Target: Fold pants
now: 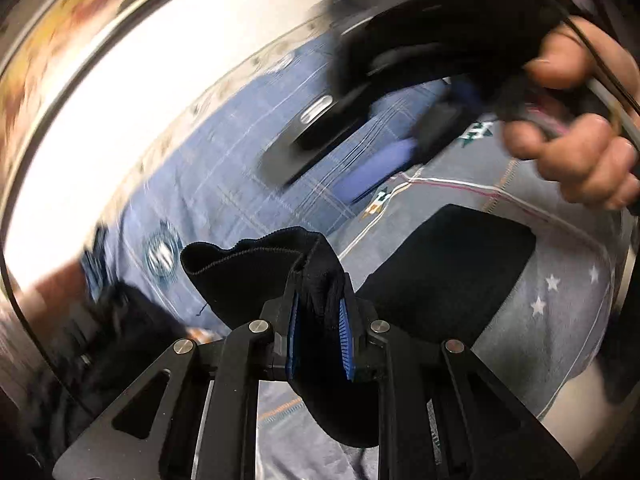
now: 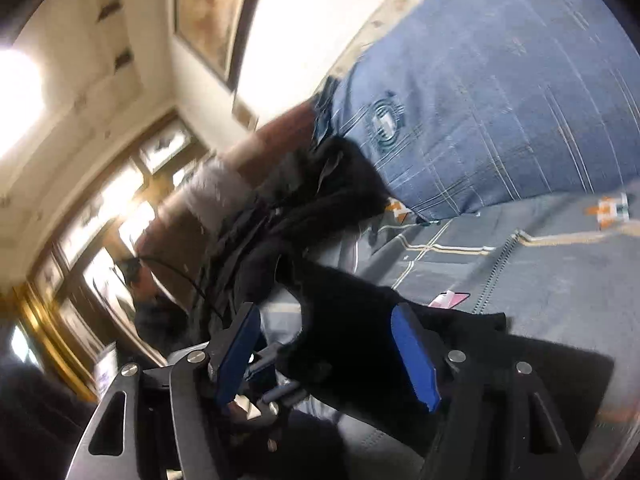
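Observation:
The pants are black fabric. In the left wrist view my left gripper [image 1: 320, 304] is shut on a bunched fold of the black pants [image 1: 256, 276], held above the bed; more black cloth [image 1: 448, 264] lies on the bedspread behind. The right gripper [image 1: 360, 152] shows blurred at the upper right with the person's hand [image 1: 576, 132] on it. In the right wrist view my right gripper [image 2: 328, 332] is open, its blue pads [image 2: 414, 356] wide apart, with black pants cloth [image 2: 344, 320] lying between and beyond them, not pinched.
A grey bedspread [image 2: 540, 280] with stripes and stars covers the bed. A blue plaid pillow [image 2: 500, 100] lies at its head. A dark pile of clothes [image 2: 312, 192] sits beside the pillow. A framed picture [image 2: 208, 12] hangs on the white wall.

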Demonstrator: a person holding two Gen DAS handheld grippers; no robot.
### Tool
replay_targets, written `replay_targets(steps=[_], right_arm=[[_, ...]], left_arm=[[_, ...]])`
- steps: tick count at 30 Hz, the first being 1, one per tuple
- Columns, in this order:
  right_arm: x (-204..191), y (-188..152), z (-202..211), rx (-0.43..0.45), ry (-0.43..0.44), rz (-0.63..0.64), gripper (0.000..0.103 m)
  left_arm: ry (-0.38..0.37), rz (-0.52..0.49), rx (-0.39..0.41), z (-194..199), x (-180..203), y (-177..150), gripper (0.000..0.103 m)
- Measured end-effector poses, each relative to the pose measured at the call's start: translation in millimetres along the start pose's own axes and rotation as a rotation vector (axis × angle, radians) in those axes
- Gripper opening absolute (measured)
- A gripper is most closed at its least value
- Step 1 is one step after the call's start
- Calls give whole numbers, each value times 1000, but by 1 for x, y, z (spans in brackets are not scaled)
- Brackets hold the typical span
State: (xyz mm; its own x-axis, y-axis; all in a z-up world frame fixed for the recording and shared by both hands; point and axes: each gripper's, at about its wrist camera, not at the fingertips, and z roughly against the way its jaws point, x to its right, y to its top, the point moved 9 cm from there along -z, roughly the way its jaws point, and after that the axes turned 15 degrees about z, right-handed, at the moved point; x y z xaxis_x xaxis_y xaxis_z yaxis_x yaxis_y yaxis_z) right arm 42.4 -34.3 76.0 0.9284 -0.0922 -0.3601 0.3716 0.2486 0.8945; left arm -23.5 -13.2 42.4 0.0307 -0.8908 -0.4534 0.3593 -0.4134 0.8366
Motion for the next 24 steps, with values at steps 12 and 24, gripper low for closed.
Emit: replay_targets(steps=[12, 24], right_arm=[[-9, -3, -37, -129, -45, 144, 11], [96, -7, 62, 58, -168, -230, 10]], left_arm=[[-44, -191, 72, 17, 36, -6, 16], [-57, -49, 132, -1, 80, 79, 16]])
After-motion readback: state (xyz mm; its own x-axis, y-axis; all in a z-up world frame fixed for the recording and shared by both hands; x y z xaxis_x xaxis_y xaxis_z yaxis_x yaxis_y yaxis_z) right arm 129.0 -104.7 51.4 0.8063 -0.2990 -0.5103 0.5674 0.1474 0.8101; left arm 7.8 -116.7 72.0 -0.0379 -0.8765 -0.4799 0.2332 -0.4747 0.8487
